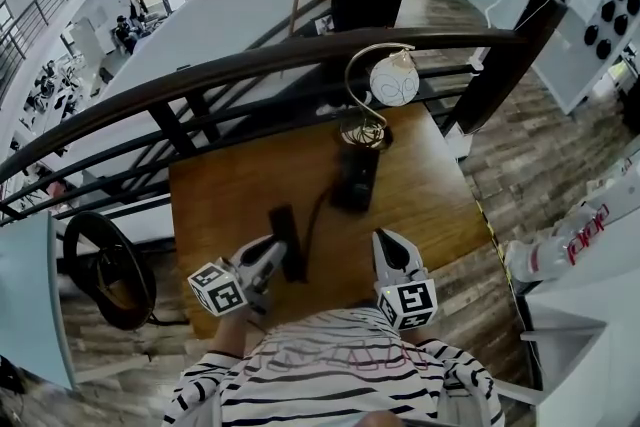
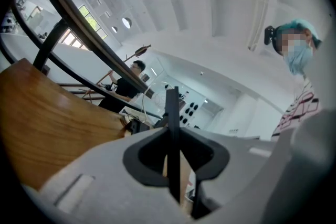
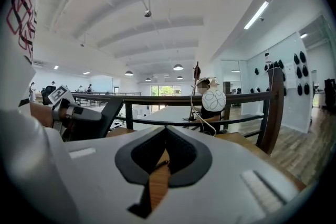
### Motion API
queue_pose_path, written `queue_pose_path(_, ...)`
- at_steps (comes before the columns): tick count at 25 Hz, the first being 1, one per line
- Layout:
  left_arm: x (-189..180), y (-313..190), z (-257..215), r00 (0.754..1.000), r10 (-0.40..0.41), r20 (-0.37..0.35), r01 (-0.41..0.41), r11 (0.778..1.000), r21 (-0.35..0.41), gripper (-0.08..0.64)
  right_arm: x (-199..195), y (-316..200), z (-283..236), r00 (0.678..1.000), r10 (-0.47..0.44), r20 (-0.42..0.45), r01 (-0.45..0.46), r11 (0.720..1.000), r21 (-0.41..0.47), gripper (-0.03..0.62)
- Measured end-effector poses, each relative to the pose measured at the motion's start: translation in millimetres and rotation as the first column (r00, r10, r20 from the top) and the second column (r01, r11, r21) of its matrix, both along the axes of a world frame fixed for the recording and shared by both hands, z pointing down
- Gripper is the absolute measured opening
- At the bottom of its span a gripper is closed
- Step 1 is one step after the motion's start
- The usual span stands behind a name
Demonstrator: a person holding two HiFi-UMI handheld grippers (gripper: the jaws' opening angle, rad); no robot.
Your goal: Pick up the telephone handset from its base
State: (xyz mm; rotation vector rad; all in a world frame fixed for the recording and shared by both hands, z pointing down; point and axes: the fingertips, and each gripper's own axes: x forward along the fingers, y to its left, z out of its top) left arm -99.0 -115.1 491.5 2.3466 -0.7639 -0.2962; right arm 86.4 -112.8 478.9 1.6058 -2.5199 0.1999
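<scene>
Telephone handset (image 1: 286,240), a flat black plastic bar, is off its base and sits over the near part of the brown wooden table (image 1: 440,195), gripped by the left gripper (image 1: 274,257). In the left gripper view the handset (image 2: 171,113) shows edge-on, and the jaws of the left gripper (image 2: 172,162) are pressed on its two faces. A thin dark cord (image 1: 312,215) goes from the handset toward 1 o'clock to the black rectangular telephone base (image 1: 355,177). At 12 o'clock of the base stands a table lamp with a curved brass stem and a round white shade (image 1: 393,78). At 3 o'clock of the handset, well apart, the right gripper (image 1: 392,250) has its jaws together with nothing between them. Behind the table runs a dark curved railing (image 1: 250,65).
</scene>
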Motion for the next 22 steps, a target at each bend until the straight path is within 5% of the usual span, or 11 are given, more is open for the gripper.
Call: queue_pose_path(22, 24.1, -5.1, -5.0, 1.000, 0.028, 0.003, -0.028, 1.000, 0.010, 0.069, 13.3, -16.8, -5.9, 1.000, 0.011, 0.020, -0.011, 1.000, 0.021, 0.002)
